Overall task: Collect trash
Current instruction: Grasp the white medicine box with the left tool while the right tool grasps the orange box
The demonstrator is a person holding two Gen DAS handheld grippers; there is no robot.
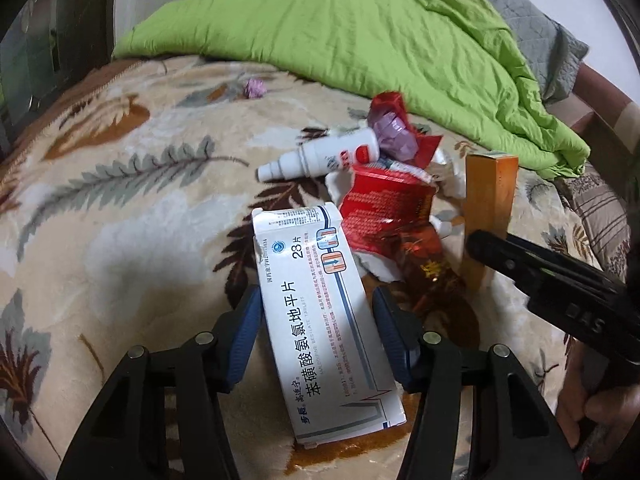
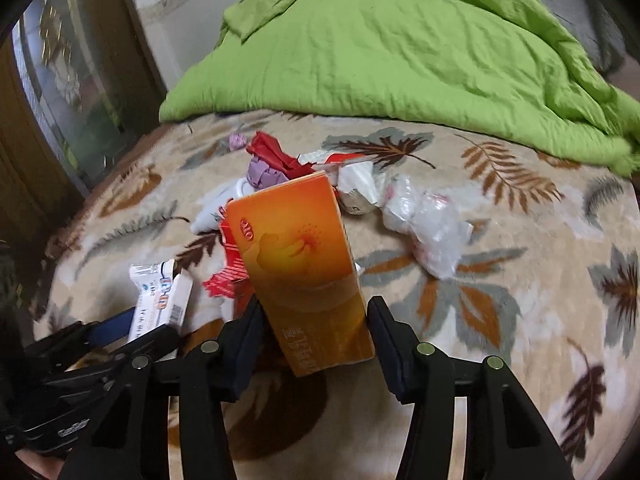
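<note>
A white medicine box [image 1: 320, 312] with blue print lies lengthwise between the blue pads of my left gripper [image 1: 316, 300], which is shut on its long sides. An orange box [image 2: 304, 264] stands on end, tilted, with my right gripper [image 2: 316, 308] shut on its lower half. In the left wrist view the orange box [image 1: 490, 208] rises just right of the trash pile, a black finger [image 1: 492, 248] across it. The pile holds a white spray bottle [image 1: 320, 158], red wrappers [image 1: 388, 216], crumpled purple paper [image 1: 394, 136] and white tissue.
Everything lies on a leaf-patterned blanket [image 1: 132, 208] on a bed. A green quilt [image 1: 340, 32] is heaped at the back. A small purple ball [image 1: 255, 89] lies apart at the far left, and crumpled clear plastic [image 2: 428, 228] lies right of the pile. A wooden cabinet [image 2: 24, 140] stands at left.
</note>
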